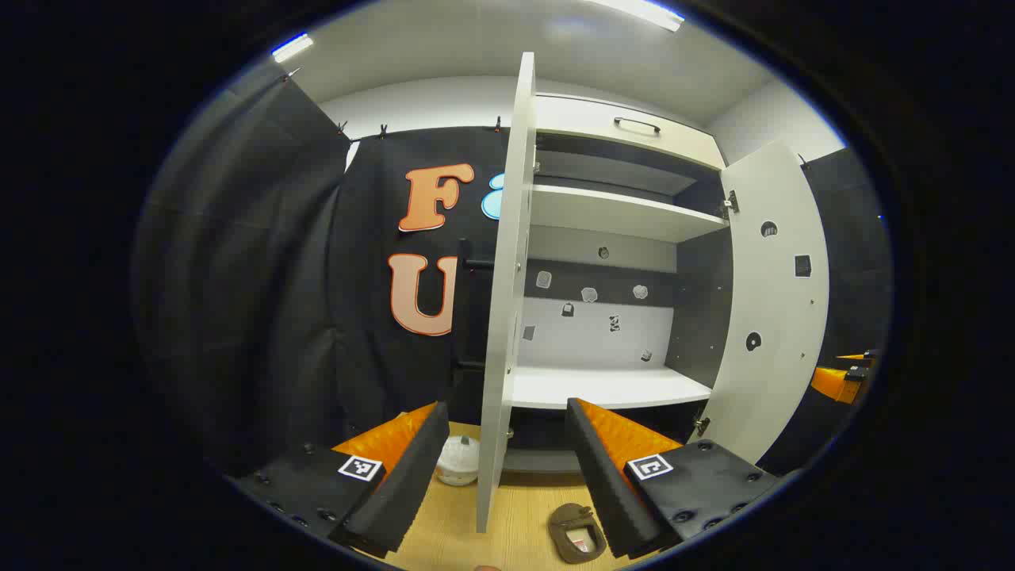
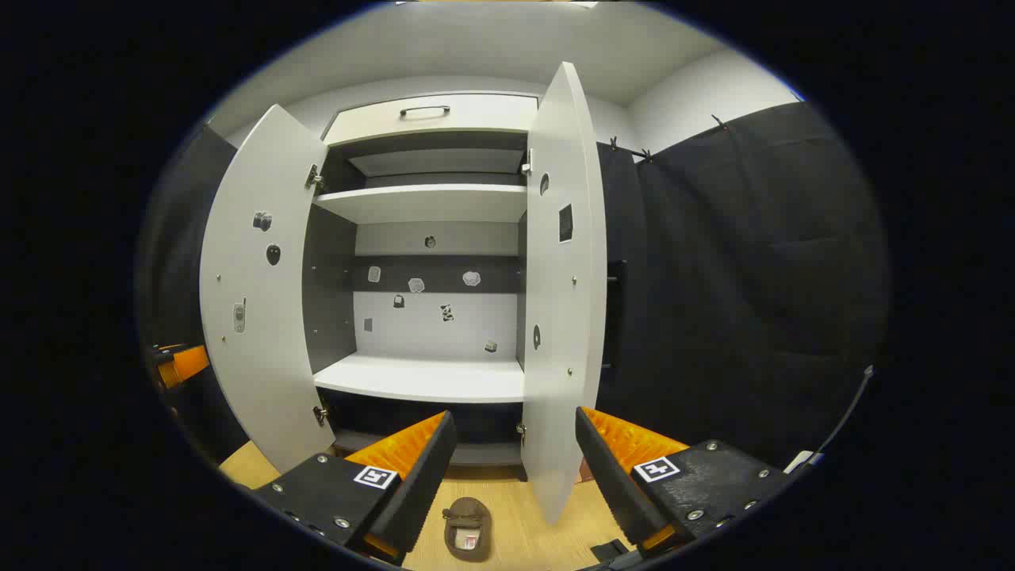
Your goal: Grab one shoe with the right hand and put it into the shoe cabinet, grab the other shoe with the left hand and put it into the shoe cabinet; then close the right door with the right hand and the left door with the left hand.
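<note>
**Both tools hanging open above the shoes, cabinet doors wide**

The left tool (image 1: 507,468) is hovering with its jaws spread and nothing between them, facing the edge of the left door (image 1: 507,277) of the shoe cabinet (image 1: 610,214). The right tool (image 2: 511,468) is likewise standing open and empty, facing the right door (image 2: 564,277). A brown shoe (image 2: 467,529) is lying on the wooden floor (image 2: 515,539) just below and between the right tool's fingers, in front of the cabinet; the left gripper view is showing a brown shoe (image 1: 577,533) too, close to its right finger. Whether these are one shoe or two cannot be told. A small white thing (image 1: 459,460) is sitting on the floor near the left door's foot; it may be the other shoe, but that is unclear. The lower shelf (image 2: 420,379) is lying bare.

Judging from this, no shoe is stowed yet. The likely trouble: both door edges are jutting towards the tools, so a lowering hand could be knocking a door or a carried shoe could be catching it. A shallow pinch on the shoe's soft upper could also be letting it slip.
</note>
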A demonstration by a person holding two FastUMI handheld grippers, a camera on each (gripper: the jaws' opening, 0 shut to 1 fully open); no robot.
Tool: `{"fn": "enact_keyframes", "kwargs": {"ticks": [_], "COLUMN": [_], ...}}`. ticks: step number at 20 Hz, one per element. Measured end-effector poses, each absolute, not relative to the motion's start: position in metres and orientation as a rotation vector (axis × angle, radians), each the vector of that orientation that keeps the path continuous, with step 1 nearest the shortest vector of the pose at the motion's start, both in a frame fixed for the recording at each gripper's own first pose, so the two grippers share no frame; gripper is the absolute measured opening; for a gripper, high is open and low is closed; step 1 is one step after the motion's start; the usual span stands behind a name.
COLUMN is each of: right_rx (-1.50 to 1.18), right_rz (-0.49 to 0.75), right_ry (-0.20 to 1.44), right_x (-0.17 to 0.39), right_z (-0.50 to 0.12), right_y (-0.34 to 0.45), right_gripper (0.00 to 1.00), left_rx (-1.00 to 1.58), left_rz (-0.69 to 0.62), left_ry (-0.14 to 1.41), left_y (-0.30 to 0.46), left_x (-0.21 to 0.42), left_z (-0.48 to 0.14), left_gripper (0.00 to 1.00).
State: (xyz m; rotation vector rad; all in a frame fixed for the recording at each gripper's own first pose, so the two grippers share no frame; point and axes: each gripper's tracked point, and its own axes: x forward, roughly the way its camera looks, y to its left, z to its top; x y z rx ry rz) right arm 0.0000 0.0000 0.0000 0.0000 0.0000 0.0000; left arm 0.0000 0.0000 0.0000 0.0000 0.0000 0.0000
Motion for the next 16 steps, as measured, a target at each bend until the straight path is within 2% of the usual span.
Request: {"fn": "enact_keyframes", "kwargs": {"ticks": [7, 16], "right_rx": [0.022, -0.009], "right_rz": [0.023, 0.032], "right_ry": [-0.009, 0.011], "right_x": [0.0, 0.001], "right_z": [0.011, -0.004], "right_y": [0.013, 0.018], "right_gripper": [0.93, 0.93], "left_rx": [0.003, 0.033], "left_rz": [-0.007, -0.008], "left_ry": [-0.013, -0.014], "left_y": [0.003, 0.007], "left_x": [-0.003, -0.002], "left_z": [0.006, 0.004], "left_gripper": [0.97, 0.96]}}
